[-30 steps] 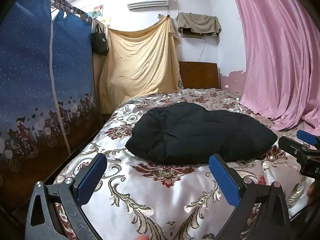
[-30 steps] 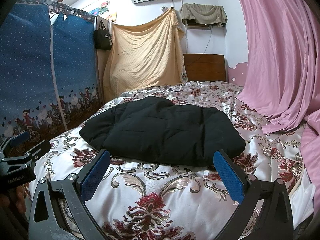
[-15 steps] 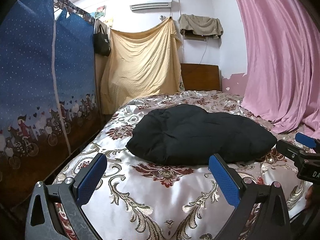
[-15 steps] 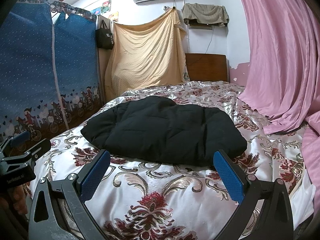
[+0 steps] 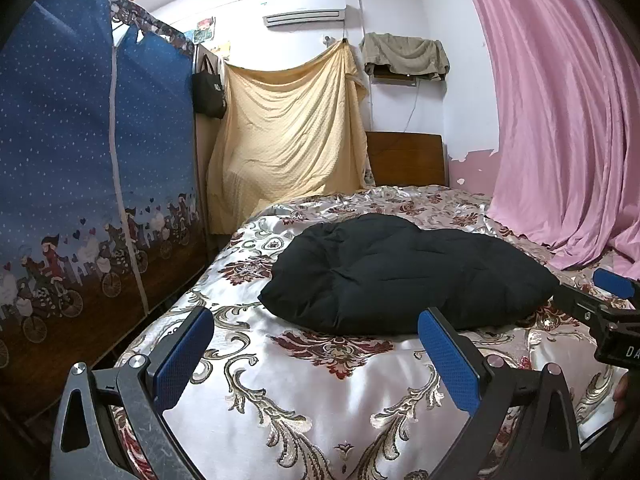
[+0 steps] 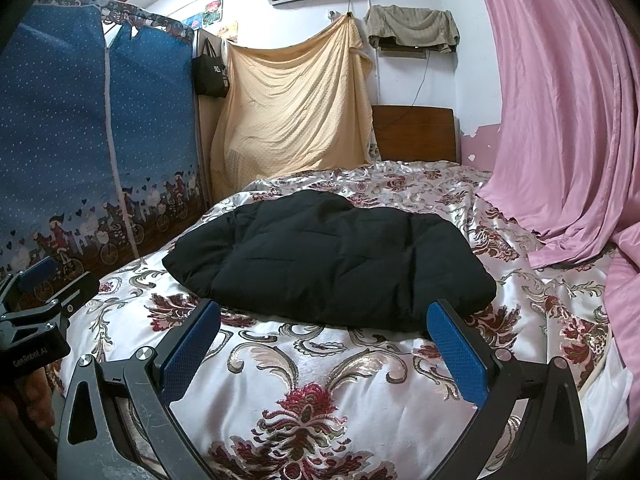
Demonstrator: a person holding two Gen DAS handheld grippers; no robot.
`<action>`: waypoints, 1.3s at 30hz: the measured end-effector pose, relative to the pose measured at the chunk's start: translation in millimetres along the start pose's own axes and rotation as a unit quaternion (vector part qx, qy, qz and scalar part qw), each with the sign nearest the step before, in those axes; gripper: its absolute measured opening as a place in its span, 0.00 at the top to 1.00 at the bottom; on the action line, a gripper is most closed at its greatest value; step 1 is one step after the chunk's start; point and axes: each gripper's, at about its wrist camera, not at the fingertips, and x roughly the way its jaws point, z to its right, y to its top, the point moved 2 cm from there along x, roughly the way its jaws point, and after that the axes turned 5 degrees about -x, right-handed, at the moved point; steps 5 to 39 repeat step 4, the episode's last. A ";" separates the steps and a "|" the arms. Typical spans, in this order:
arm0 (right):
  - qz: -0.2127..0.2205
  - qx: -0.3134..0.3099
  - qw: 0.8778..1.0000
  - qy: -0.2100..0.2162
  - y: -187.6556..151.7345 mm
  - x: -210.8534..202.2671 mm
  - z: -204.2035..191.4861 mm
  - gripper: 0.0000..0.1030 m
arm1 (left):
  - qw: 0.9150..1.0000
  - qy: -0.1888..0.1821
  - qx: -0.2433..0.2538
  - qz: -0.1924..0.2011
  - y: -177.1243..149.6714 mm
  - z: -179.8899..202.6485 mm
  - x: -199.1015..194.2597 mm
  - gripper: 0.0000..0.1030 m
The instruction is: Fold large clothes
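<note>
A black padded garment [image 5: 400, 276] [image 6: 332, 264] lies in a folded, puffy bundle in the middle of the bed. My left gripper [image 5: 316, 344] is open, held above the bedspread short of the garment's near edge, with nothing between its blue pads. My right gripper [image 6: 324, 340] is open too, just short of the garment's near edge and touching nothing. In the left wrist view the right gripper [image 5: 600, 308] shows at the right edge. The left gripper [image 6: 36, 300] shows at the left edge of the right wrist view.
The bed has a shiny floral bedspread [image 5: 304, 400] [image 6: 320, 392]. A blue fabric wardrobe [image 5: 80, 184] stands along the left. Pink curtains [image 5: 560, 120] hang on the right and spill onto the bed. A yellow sheet [image 5: 288, 140] and wooden headboard [image 5: 404, 160] lie beyond.
Both grippers have tilted up and drawn back slightly, so the garment sits a little lower in the views. The garment has not moved and both grippers stay open.
</note>
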 end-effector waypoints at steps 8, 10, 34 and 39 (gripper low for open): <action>-0.002 -0.002 1.000 0.004 -1.7 0.2 2.2 0.02 | 1.000 0.002 0.000 -0.003 0.1 0.3 1.4 0.00; -0.002 -0.002 1.000 0.004 -1.7 0.2 2.2 0.02 | 1.000 0.002 0.000 -0.003 0.1 0.3 1.4 0.00; -0.002 -0.002 1.000 0.004 -1.7 0.2 2.2 0.02 | 1.000 0.002 0.000 -0.003 0.1 0.3 1.4 0.00; -0.002 -0.002 1.000 0.004 -1.7 0.2 2.2 0.02 | 1.000 0.002 0.000 -0.003 0.1 0.3 1.4 0.00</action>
